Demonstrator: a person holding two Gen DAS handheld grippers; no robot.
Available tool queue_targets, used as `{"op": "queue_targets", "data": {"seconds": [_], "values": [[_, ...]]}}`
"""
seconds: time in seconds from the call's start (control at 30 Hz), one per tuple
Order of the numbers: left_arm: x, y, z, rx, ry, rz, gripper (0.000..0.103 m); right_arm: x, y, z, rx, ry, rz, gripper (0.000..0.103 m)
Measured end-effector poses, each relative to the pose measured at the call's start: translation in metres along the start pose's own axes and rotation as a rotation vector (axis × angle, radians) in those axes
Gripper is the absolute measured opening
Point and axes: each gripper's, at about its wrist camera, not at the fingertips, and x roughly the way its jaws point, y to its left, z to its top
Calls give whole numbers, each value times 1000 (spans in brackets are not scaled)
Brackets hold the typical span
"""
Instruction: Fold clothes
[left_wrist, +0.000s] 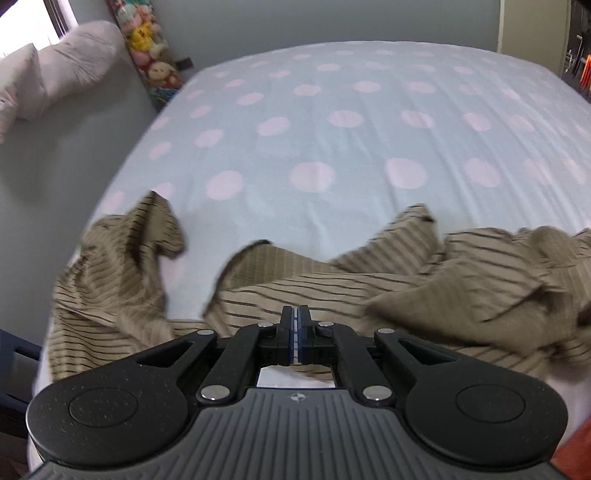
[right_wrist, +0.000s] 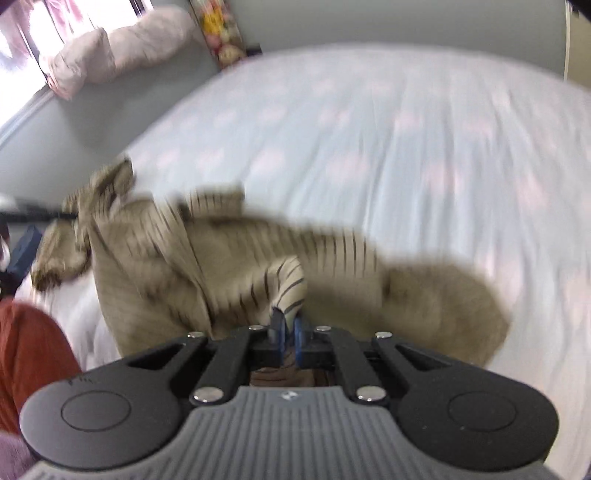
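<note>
A tan garment with thin dark stripes (left_wrist: 332, 280) lies crumpled across the near edge of the bed. My left gripper (left_wrist: 295, 314) is shut with its pads pressed together, just above the cloth; no fabric shows between them. In the right wrist view the same garment (right_wrist: 229, 251) is blurred by motion. My right gripper (right_wrist: 289, 321) is shut on a fold of the striped garment, which rises between its blue pads.
The bed (left_wrist: 351, 122) has a pale blue sheet with pink dots. A pink pillow (left_wrist: 74, 62) and a strip of plush toys (left_wrist: 151, 48) are at the far left by the wall. Orange-red clothing (right_wrist: 33, 354) shows at the near left.
</note>
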Motion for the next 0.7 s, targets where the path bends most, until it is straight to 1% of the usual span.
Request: {"op": "queue_targets", "data": {"seconds": [0.07, 0.17, 0.27, 0.33, 0.4, 0.43, 0.47, 0.53, 0.57, 0.6, 0.7], "values": [[1, 10, -1, -35, 8, -38, 0, -1, 8, 25, -36, -39, 3, 6], [0, 13, -1, -54, 7, -107, 0, 12, 20, 58, -100, -69, -7, 5], [-1, 15, 1, -68, -3, -186, 1, 34, 30, 83, -139, -80, -17, 5], [-2, 13, 5, -64, -18, -245, 2, 50, 35, 95, -166, -68, -29, 5], [-1, 8, 13, -40, -38, -283, 18, 65, 37, 103, -184, -40, -29, 5], [0, 5, 17, -23, -50, -297, 21, 70, 37, 105, -192, -25, -29, 5], [2, 1, 22, -3, -58, -313, 27, 76, 38, 106, -199, -10, -26, 6], [10, -7, 33, 57, -49, -359, 36, 83, 36, 107, -209, 17, -19, 7], [14, -11, 39, 86, -42, -382, 44, 82, 33, 108, -206, 24, -9, 11], [21, -14, 44, 108, -25, -409, 45, 81, 30, 108, -203, 30, 1, 14], [45, -24, 57, 154, 37, -505, 45, 71, 16, 111, -194, 36, 25, 17]]}}
